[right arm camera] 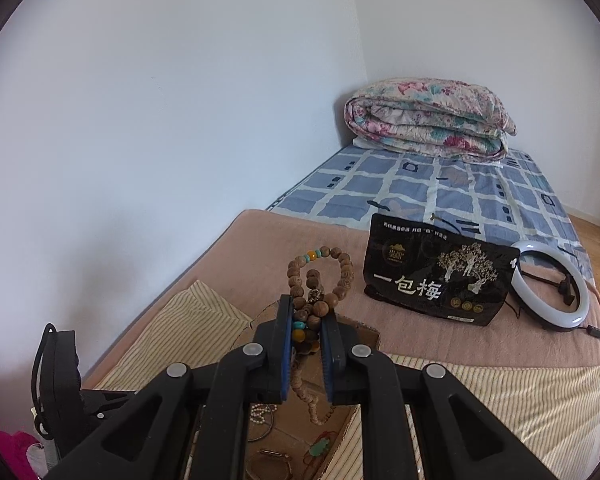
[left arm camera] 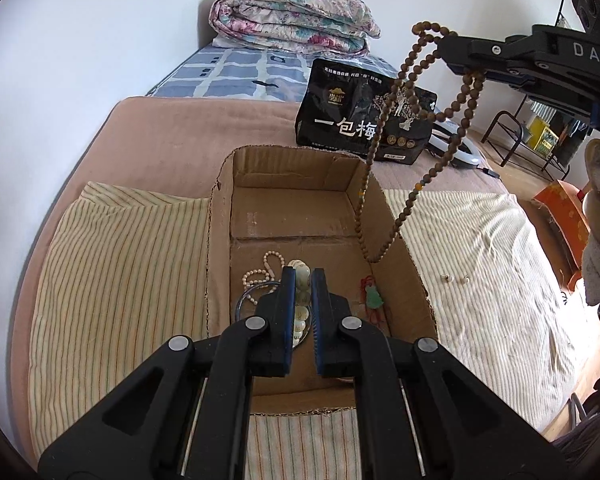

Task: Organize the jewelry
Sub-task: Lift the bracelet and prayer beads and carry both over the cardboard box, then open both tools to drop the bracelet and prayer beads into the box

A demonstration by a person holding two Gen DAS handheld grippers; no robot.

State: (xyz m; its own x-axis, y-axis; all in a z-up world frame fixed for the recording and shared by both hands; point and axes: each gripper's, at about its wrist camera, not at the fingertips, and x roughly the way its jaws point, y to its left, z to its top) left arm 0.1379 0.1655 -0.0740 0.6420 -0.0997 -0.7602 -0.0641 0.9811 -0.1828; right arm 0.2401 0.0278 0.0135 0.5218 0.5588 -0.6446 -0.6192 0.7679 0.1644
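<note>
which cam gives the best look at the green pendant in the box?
Left wrist. The green pendant on its red cord lies in plain sight on the cardboard box floor, right of the left gripper. Right wrist catches it only small, at the bottom edge, partly behind the right gripper.

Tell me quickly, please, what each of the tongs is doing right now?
Left tongs: closed, holding nothing.
Right tongs: closed on the brown bead necklace.

Left tongs (left arm camera: 300, 280) closed and empty, angled downward, right tongs (right arm camera: 307, 316) clamped shut, tilted down
</note>
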